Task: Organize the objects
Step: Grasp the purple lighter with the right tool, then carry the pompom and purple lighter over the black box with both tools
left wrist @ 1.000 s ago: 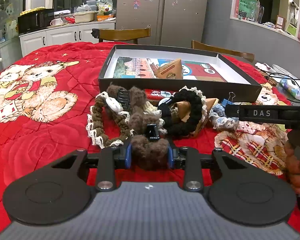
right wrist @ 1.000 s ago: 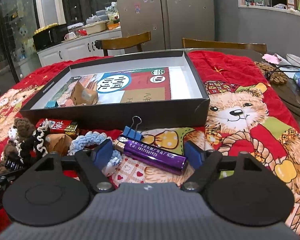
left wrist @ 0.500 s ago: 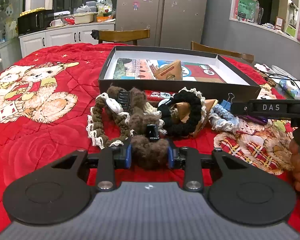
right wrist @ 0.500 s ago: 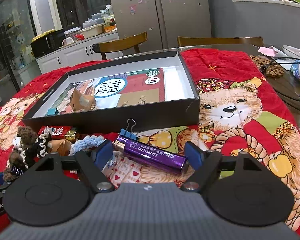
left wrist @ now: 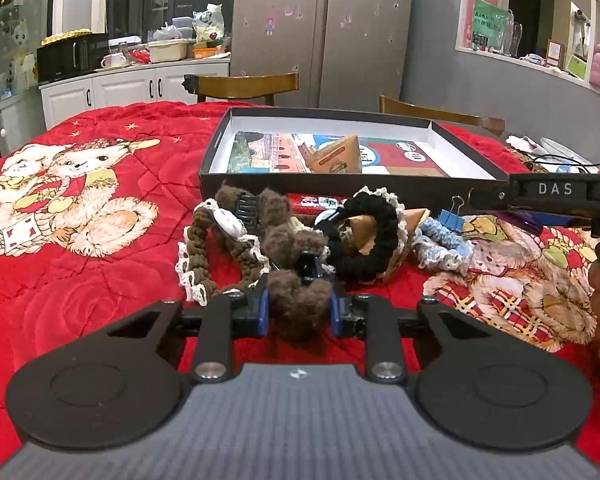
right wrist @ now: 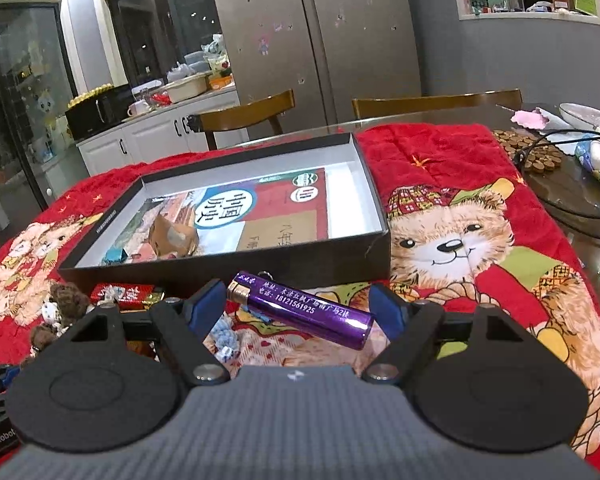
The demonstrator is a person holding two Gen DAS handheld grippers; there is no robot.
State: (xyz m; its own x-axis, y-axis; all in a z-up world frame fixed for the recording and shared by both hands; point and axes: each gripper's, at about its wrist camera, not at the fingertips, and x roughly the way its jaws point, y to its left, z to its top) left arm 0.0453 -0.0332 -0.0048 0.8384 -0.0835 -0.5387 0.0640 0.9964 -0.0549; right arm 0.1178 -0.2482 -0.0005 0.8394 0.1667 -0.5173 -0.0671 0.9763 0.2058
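Two things are in reach at once: a brown fuzzy hair tie (left wrist: 296, 304) between the left gripper (left wrist: 298, 308) pads, and a purple lighter (right wrist: 304, 309) between the right gripper (right wrist: 298, 306) pads. The hair tie lies at the near edge of a tangle of crocheted scrunchies (left wrist: 364, 232), in front of the open black box (left wrist: 228, 176); the left jaws are closing on it, blue pads already against its fluff. The lighter's long axis runs slantwise across the right jaws, which stand wide and appear to bear on its two ends. Both grippers point slightly downward toward the red quilted surface (left wrist: 80, 280), and the box lies just beyond both.
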